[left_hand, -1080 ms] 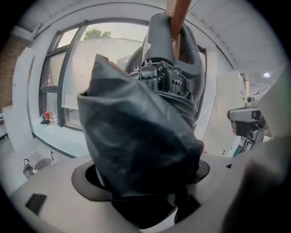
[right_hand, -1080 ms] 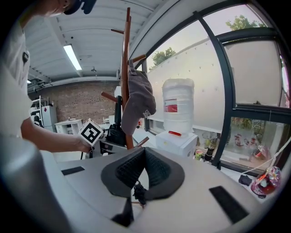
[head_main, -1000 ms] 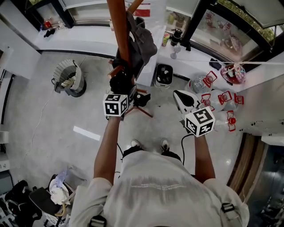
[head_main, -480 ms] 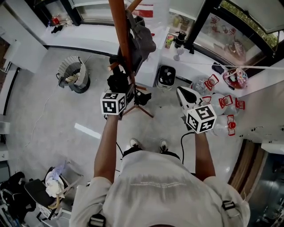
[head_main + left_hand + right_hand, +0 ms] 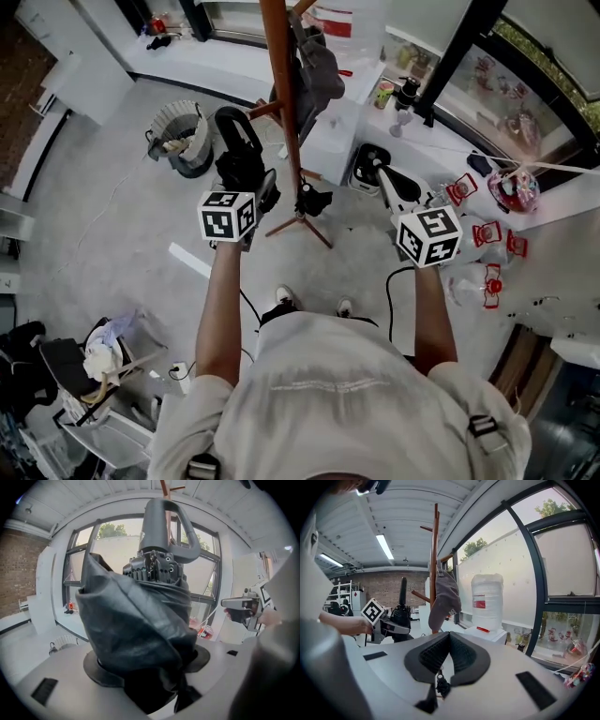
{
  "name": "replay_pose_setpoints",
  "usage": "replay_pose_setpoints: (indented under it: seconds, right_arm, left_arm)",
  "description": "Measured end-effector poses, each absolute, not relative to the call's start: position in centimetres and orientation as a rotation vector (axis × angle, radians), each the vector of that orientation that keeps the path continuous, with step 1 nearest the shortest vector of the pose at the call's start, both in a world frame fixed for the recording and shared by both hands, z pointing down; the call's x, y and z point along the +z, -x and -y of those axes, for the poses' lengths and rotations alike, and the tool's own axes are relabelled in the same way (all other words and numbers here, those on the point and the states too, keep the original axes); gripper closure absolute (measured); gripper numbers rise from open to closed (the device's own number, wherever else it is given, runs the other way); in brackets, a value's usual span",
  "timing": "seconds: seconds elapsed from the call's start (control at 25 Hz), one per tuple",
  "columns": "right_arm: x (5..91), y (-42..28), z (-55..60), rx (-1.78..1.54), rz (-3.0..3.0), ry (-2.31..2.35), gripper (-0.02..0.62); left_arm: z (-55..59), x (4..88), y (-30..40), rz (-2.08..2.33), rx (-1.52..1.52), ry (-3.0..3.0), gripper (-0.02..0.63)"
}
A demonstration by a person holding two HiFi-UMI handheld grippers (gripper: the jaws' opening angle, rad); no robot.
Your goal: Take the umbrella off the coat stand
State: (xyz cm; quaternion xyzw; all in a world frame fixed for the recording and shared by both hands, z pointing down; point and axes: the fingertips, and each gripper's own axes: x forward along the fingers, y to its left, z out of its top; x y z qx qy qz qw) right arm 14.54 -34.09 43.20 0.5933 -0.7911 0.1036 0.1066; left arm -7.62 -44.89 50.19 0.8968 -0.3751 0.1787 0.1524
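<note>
A folded black umbrella (image 5: 239,155) with a loop handle (image 5: 164,527) is held off the brown wooden coat stand (image 5: 281,94), just left of its pole. My left gripper (image 5: 246,192) is shut on the umbrella's bunched fabric (image 5: 136,620), which fills the left gripper view; the handle stands upright above the jaws. My right gripper (image 5: 394,187) hangs to the right of the stand, shut and holding nothing, its pads (image 5: 433,656) meeting in a V. In the right gripper view the stand (image 5: 435,564) rises at centre left, with the umbrella (image 5: 401,606) beside it.
A grey cap (image 5: 317,67) hangs on the stand. The stand's legs (image 5: 300,225) spread over the floor ahead of the person's feet. A bin (image 5: 183,136) stands at the left, a white appliance (image 5: 367,169) and several water bottles (image 5: 478,244) at the right. A water jug (image 5: 487,602) sits by the window.
The left gripper has closed on the umbrella, then risen and moved left with it, carrying it away from the pole. The right gripper rose a little.
</note>
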Motion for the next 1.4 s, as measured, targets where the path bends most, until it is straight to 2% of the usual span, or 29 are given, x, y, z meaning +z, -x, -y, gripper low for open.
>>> replay_pose_setpoints:
  seconds: [0.72,1.4]
  right_arm:
    - [39.5,-9.8,33.3,0.109,2.601,-1.418,0.571]
    - [39.2,-7.4,31.1,0.058,2.658,-1.28,0.571]
  left_arm:
    - [31.5,46.6,15.8,1.425,0.411,-2.402,0.295]
    - [25.8,45.3,17.9,1.543,0.36,-2.329,0.295]
